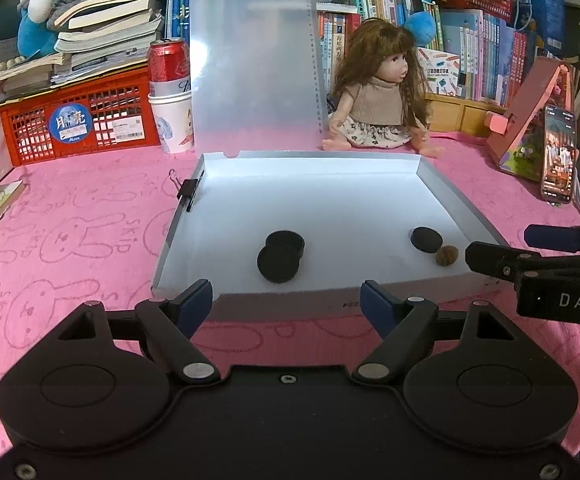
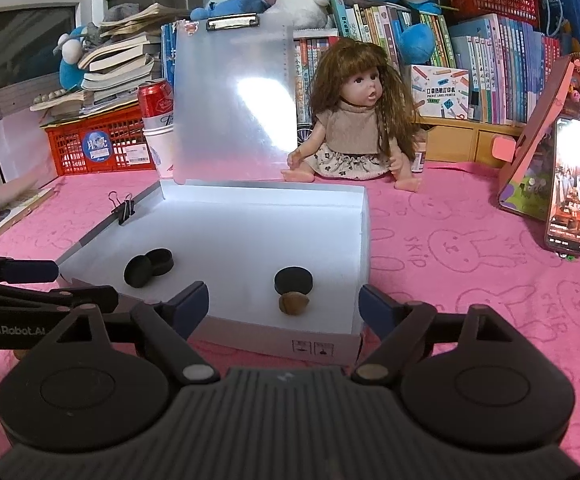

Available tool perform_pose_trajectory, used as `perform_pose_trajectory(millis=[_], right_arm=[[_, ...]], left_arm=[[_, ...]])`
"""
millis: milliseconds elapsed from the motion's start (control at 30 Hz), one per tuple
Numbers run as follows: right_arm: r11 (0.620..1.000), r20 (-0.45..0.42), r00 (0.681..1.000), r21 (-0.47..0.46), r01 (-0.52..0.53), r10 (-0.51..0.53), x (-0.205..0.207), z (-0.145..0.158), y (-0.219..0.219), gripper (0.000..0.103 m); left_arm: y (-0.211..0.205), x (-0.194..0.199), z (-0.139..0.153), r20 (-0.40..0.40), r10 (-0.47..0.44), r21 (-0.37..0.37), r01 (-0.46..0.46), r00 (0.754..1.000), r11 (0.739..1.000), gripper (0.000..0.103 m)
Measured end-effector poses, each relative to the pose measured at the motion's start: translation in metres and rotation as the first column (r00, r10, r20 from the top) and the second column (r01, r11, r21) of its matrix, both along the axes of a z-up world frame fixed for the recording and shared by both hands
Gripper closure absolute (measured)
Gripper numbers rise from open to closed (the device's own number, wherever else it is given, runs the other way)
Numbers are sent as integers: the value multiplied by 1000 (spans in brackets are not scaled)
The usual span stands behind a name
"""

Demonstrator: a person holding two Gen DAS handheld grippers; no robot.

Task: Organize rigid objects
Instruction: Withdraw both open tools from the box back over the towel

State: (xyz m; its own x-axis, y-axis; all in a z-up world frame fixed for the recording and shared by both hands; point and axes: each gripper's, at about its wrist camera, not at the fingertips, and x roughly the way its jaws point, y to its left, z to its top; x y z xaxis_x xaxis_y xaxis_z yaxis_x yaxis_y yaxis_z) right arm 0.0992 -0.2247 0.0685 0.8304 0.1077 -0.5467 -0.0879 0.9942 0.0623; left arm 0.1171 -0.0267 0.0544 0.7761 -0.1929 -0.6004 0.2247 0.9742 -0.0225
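Currently, nothing is held; both tools hover at the near edge of the box.
Left gripper (image 1: 286, 300): fingers apart, empty, in front of the box's near wall, roughly in line with the paired discs.
Right gripper (image 2: 284, 300): fingers apart, empty, straddling the near right corner of the box, with the walnut just ahead between them.
Box (image 1: 226, 304): shallow white tray on the pink-covered worktop (image 1: 70, 240); binder clip (image 1: 188, 194) on its left wall.
Paired discs (image 1: 280, 256): two black pucks touching, one partly leaning on the other, left-centre of the box floor.
Single disc (image 1: 425, 238): black puck lying flat, right side of the box floor.
Walnut (image 1: 446, 256): just beside the single disc on its near side; whether they touch I cannot tell.
Step in hand (judgement): a reach into the box for a first pick; the walnut looks the likely target for the right tool.
Method: clear the near wall before descending, then lower over the walnut with the fingers on either side.
Grip: close slowly; a round hard shell is likely to squirt out of a fast or off-centre pinch.
Risk: the finger nearest the single disc may nudge it, so approach from the open side.
Left tool: hold off, well apart from the right, to avoid a clash over the box.
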Motion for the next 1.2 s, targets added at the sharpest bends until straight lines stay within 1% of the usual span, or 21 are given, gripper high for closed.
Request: perform_pose_trajectory(millis=[333,467,667,800,900,1000,1133,1200], right_arm=[[999,36,999,-46,-21,23,-19,-1,-12,10],[998,43,999,-53,-21,24,-31,-5,-18,8],[997,56,998,-63,-34,38,-54,-12,-20,6],[995,80,996,-93,-42,50,-71,-19,-15,4],[992,96,995,-121,-28,40,-82,-24,-13,2],[992,109,994,-126,-17,31,-89,-28,-12,0],[992,102,995,-128,4,9,-92,-34,-12,0],[992,94,996,-124,4,8,-93,-37,-11,0]], left_arm=[[19,-19,1,12,6,0,-6,1000,1000,22],[29,-30,0,6,17,-14,-17,1000,1000,22],[43,-49,-8,-9,34,-26,-34,999,999,22],[49,-62,-15,-25,44,-36,-45,999,998,22],[52,-71,-21,-36,50,-37,-51,998,998,22],[54,-78,-28,-48,55,-38,-57,997,998,22],[52,-83,-34,-63,59,-48,-62,996,997,22],[50,-85,-35,-67,59,-52,-62,996,997,25]])
